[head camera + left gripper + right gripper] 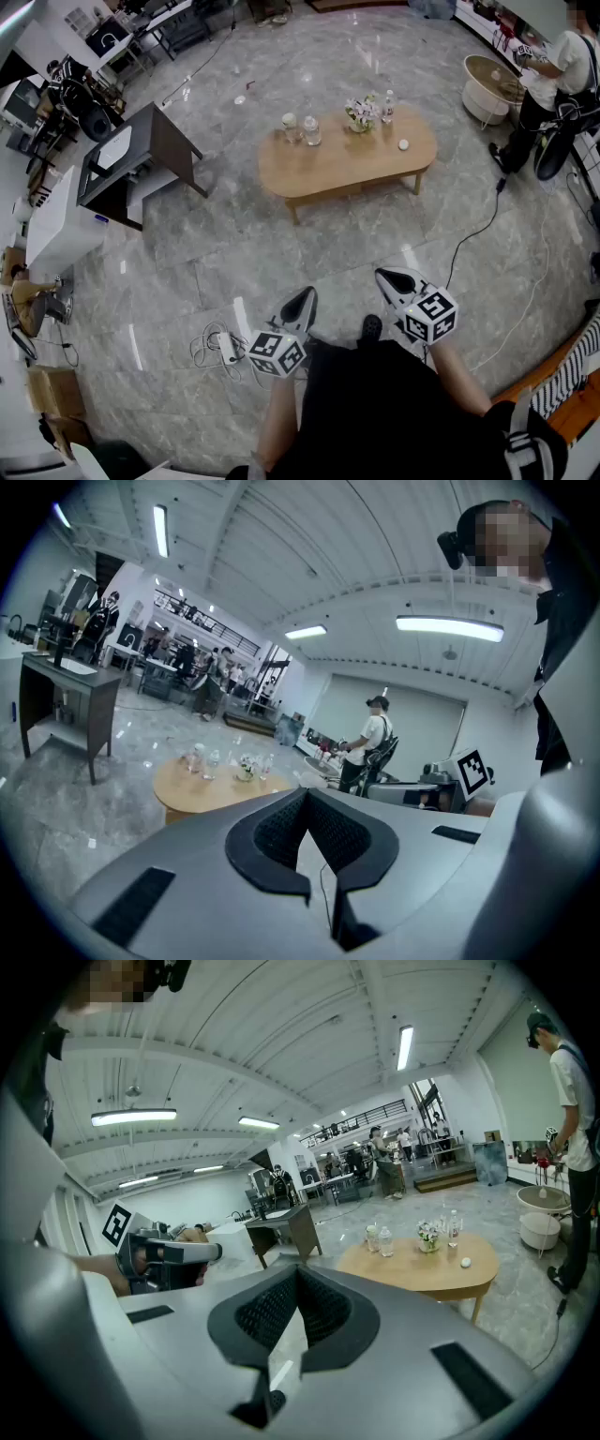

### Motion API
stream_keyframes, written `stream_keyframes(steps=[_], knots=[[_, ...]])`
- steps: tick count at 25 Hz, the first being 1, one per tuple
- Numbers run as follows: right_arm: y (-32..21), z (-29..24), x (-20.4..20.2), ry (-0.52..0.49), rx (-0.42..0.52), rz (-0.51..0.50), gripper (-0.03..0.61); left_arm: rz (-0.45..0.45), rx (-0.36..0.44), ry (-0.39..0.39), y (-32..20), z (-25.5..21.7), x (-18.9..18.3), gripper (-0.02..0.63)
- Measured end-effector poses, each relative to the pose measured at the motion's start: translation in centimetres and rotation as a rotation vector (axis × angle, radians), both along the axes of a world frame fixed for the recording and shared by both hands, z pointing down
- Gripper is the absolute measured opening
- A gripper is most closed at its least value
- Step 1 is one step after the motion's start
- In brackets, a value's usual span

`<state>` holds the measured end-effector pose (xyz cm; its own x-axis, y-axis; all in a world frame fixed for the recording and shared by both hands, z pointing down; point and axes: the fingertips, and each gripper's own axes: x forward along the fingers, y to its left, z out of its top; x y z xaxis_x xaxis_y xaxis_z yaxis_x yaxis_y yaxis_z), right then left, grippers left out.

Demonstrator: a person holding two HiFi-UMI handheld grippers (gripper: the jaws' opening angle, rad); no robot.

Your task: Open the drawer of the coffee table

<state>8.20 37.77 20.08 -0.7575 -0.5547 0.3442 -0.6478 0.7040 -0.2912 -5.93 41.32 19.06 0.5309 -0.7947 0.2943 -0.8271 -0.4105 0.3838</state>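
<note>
No legible text, brand, number or sign in any view. Square markers, black-and-white patterns without characters, sit on the cubes of the left gripper [302, 302] and right gripper [392, 279], lower centre of the head view.

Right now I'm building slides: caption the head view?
Left gripper and right gripper, both shut and empty, face the oval coffee table across the floor.
</note>
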Motion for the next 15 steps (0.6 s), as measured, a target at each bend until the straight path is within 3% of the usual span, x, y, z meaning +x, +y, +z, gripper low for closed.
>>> stream_keyframes(steps=[15], knots=[[0.9,-1.0,1.8,0.020,0.054,-0.006,0.011,0.004,0.009,0.002,0.7,0.0,2.6,0.012]])
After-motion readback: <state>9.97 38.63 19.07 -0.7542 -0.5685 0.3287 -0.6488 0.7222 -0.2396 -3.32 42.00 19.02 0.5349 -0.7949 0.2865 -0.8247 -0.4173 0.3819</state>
